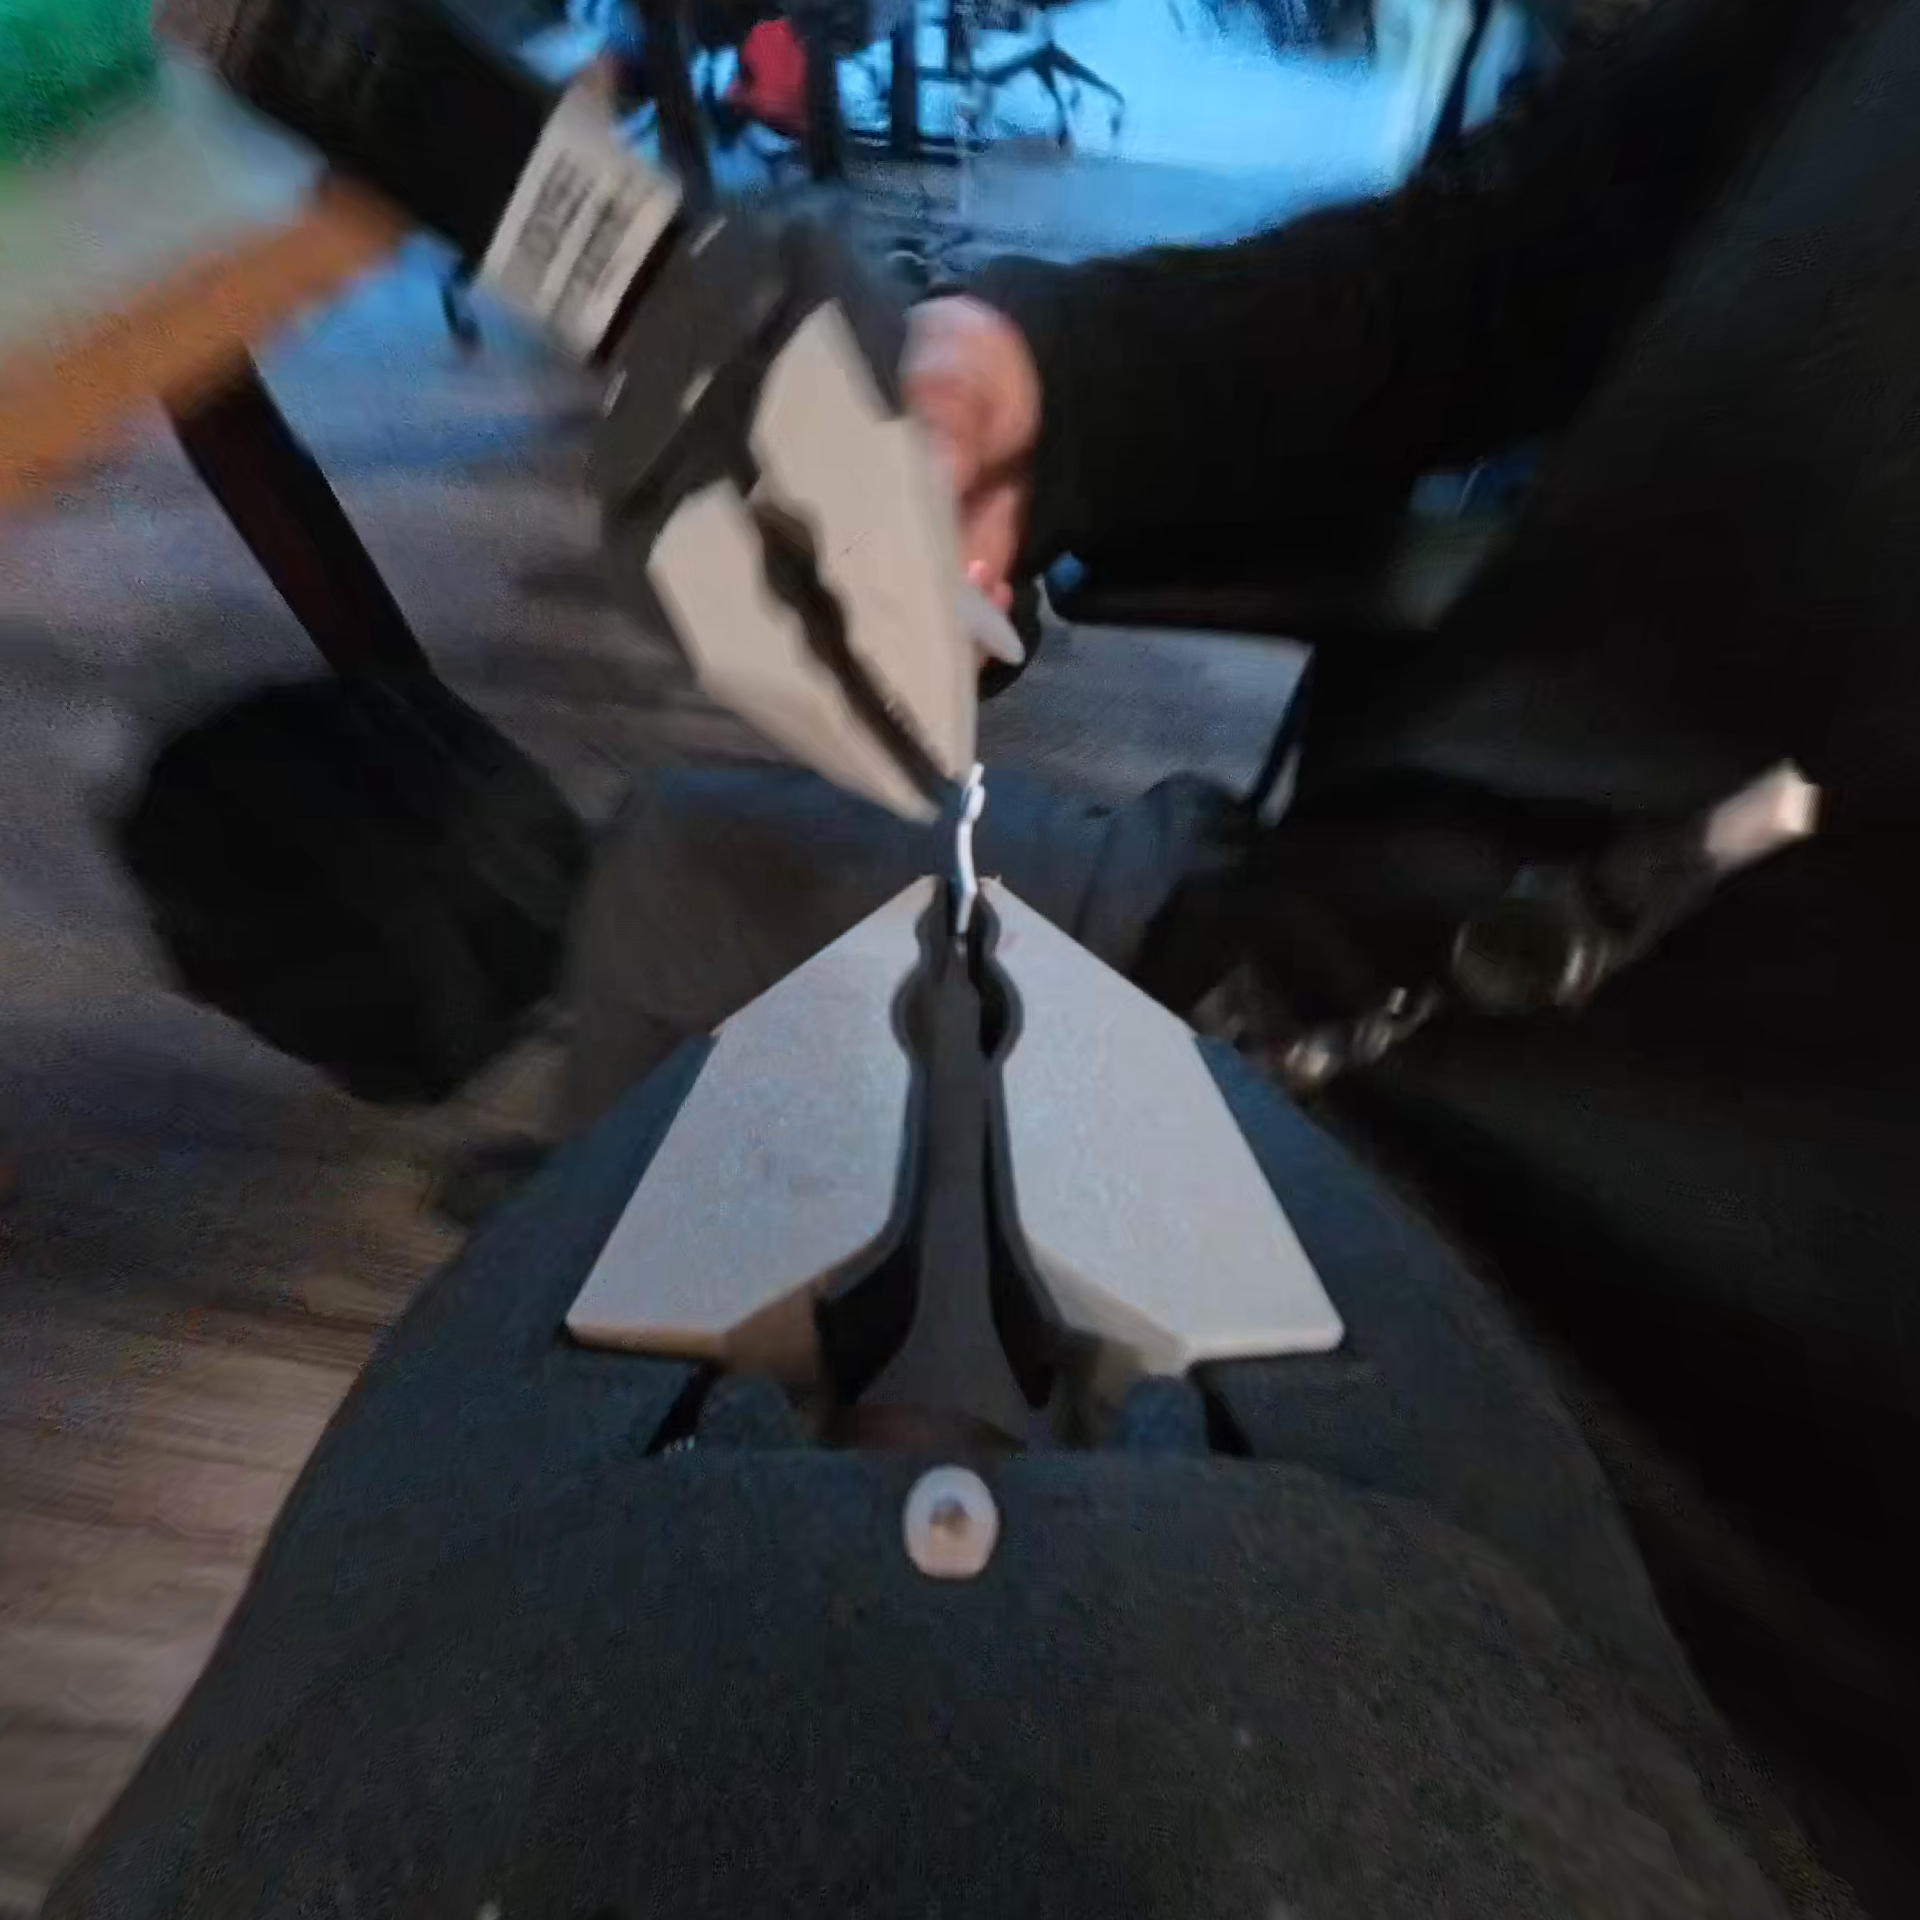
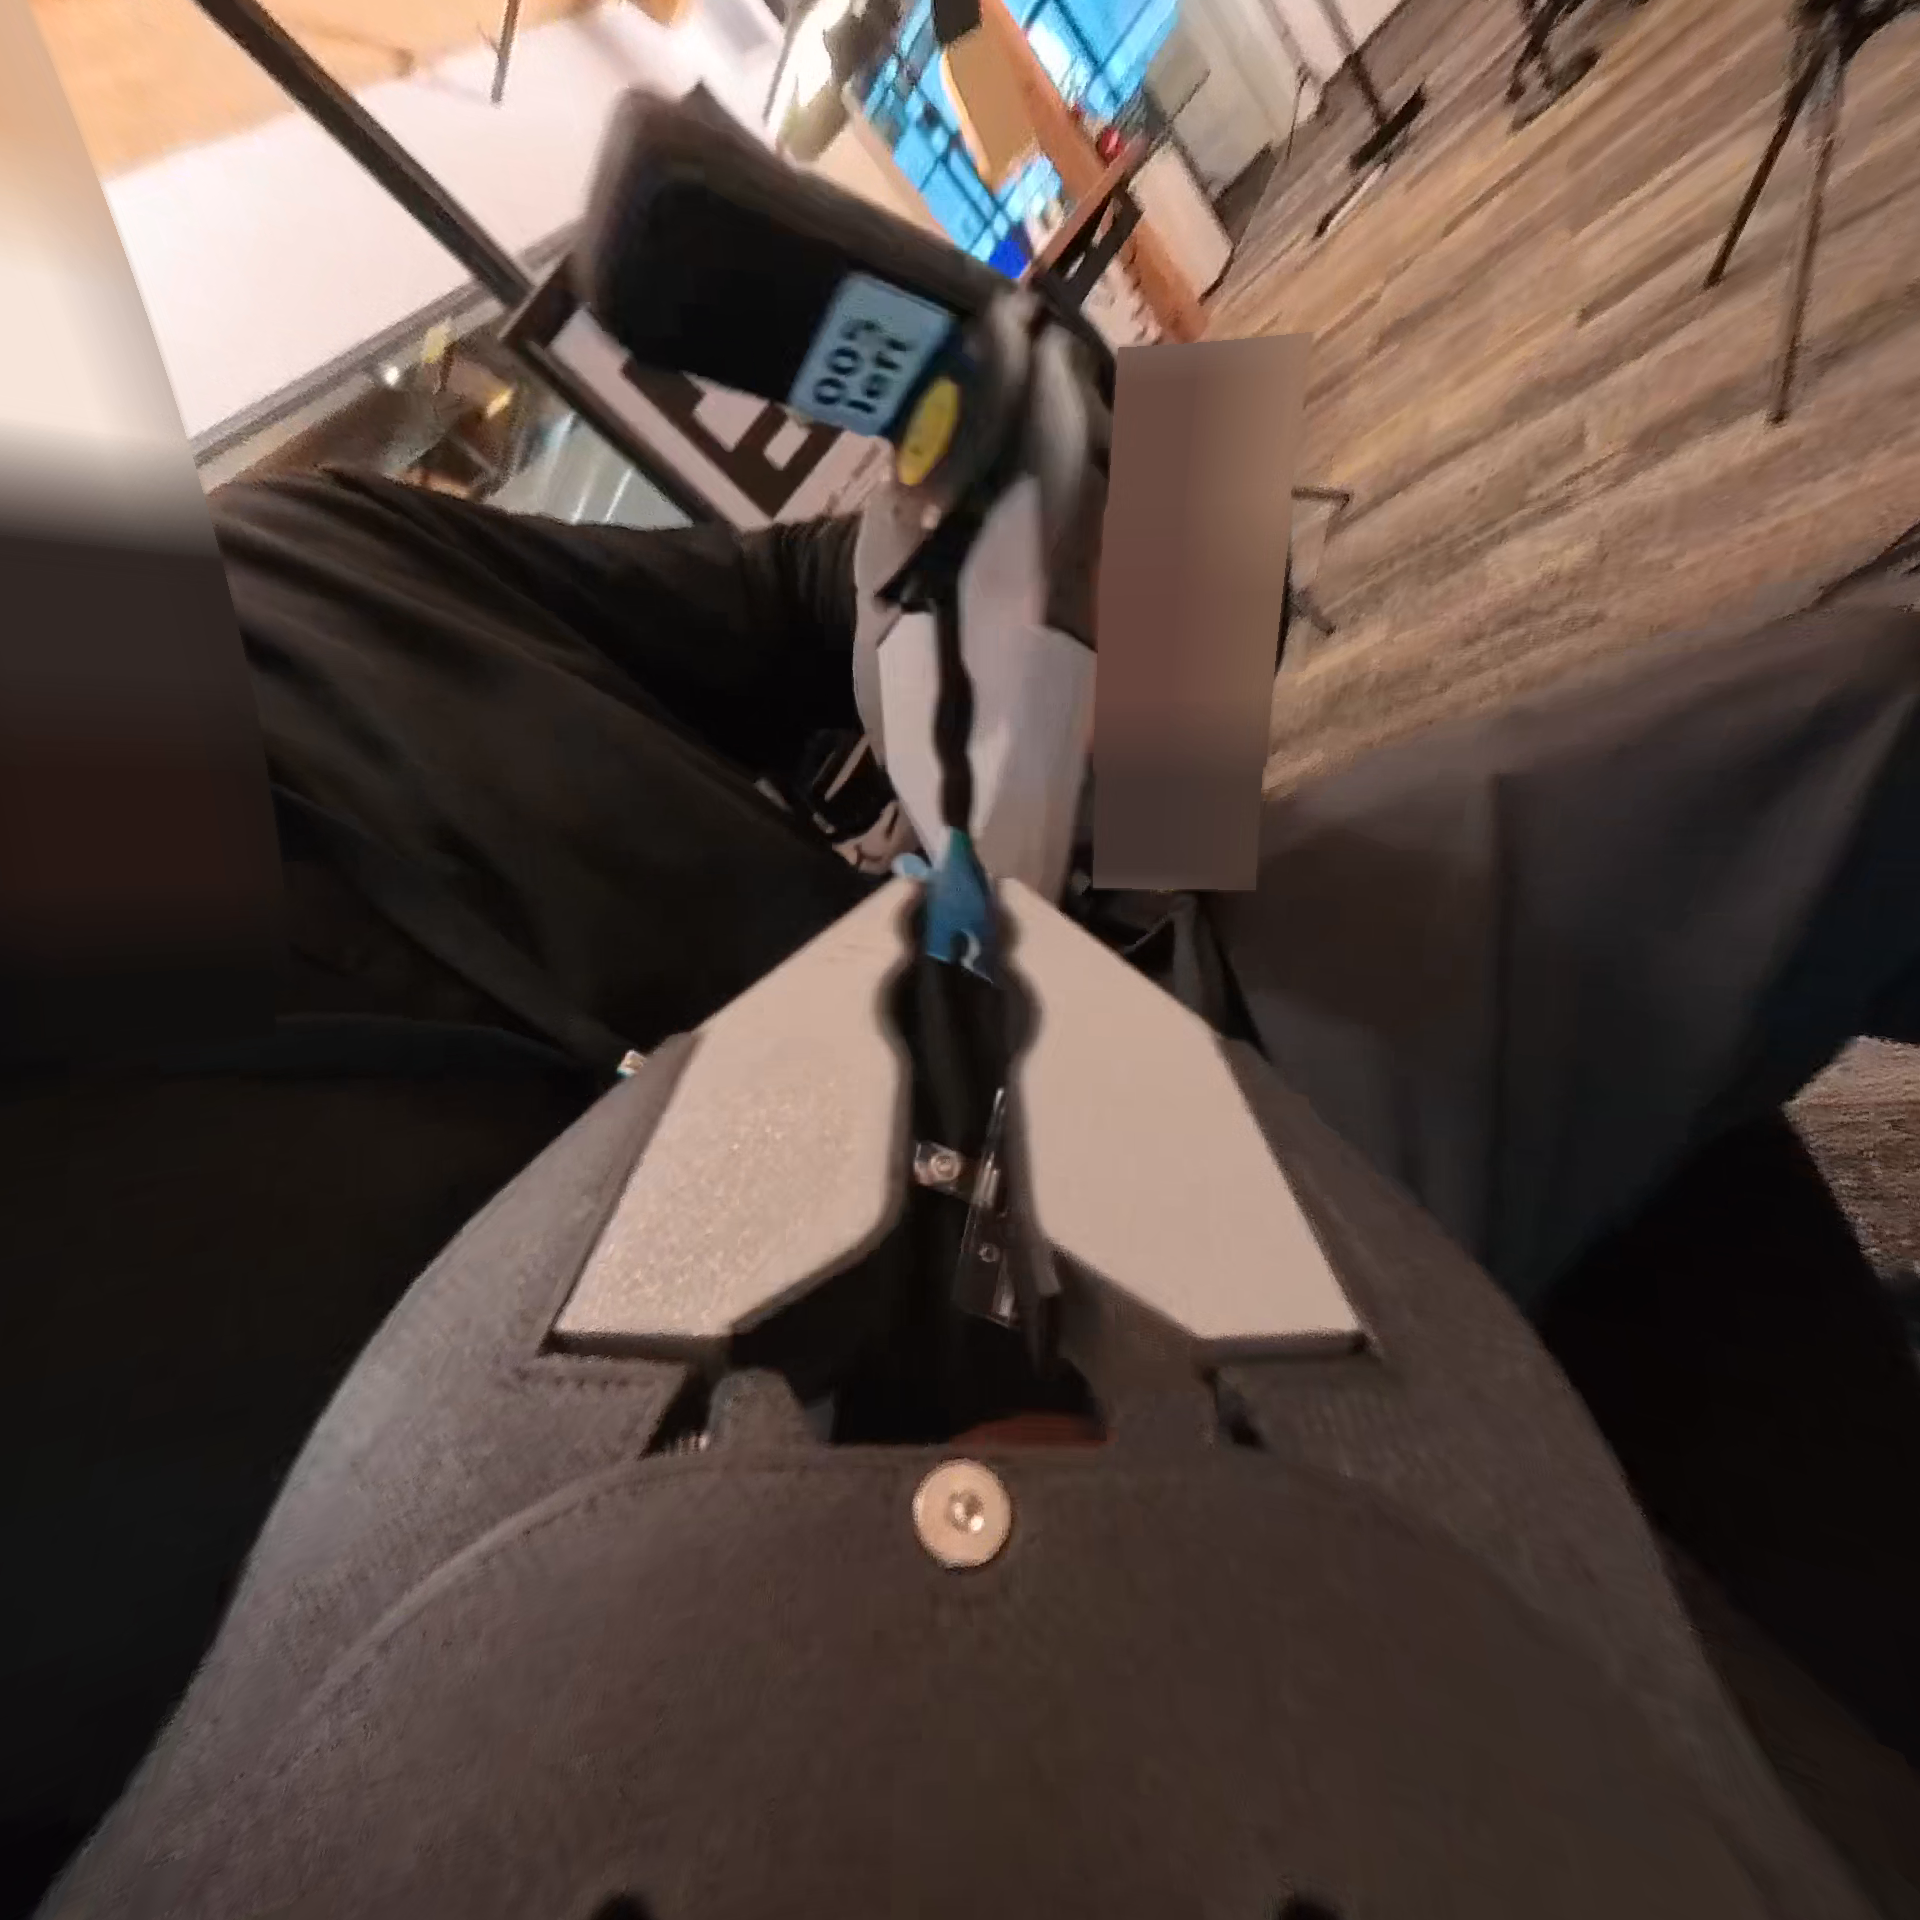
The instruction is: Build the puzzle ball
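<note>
In the left wrist view my left gripper [image 1: 961, 896] is shut on a thin white-edged puzzle piece [image 1: 971, 831], seen edge-on. My right gripper [image 1: 948, 802] comes down from the upper left, held by a hand [image 1: 977, 405], and its tips pinch the same spot tip to tip. In the right wrist view my right gripper [image 2: 961, 902] is shut on a blue puzzle piece [image 2: 954, 909]. The left gripper [image 2: 951, 831] meets it from above. I cannot tell whether this is one piece or two joined. Both views are motion-blurred.
A dark table leg with a round black base [image 1: 343, 883] stands at the left under an orange-brown table edge [image 1: 177, 343]. The person's dark clothing [image 1: 1558, 520] fills the right side. Wood floor [image 2: 1507, 343] and tripod legs [image 2: 1787, 208] lie beyond.
</note>
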